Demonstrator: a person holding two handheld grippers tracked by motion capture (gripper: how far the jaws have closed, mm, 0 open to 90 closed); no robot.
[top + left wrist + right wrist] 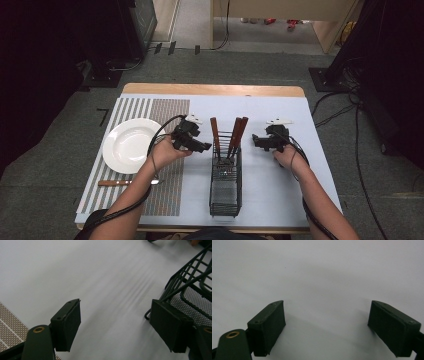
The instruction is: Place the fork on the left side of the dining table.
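Black wire caddy (225,182) stands just beside my left gripper (116,326). Both my left and right gripper (327,327) are wide, empty. A careless swing could catch its wires and tip the knives (239,131).

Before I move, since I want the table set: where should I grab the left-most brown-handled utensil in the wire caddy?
Grip the brown handle near its top, where it rises clear of the wire caddy. Come from above with the left gripper, which is nearest and open, fingers either side of the handle. It stands nearly upright and apart from the other handles, so a straight lift should probably free it.
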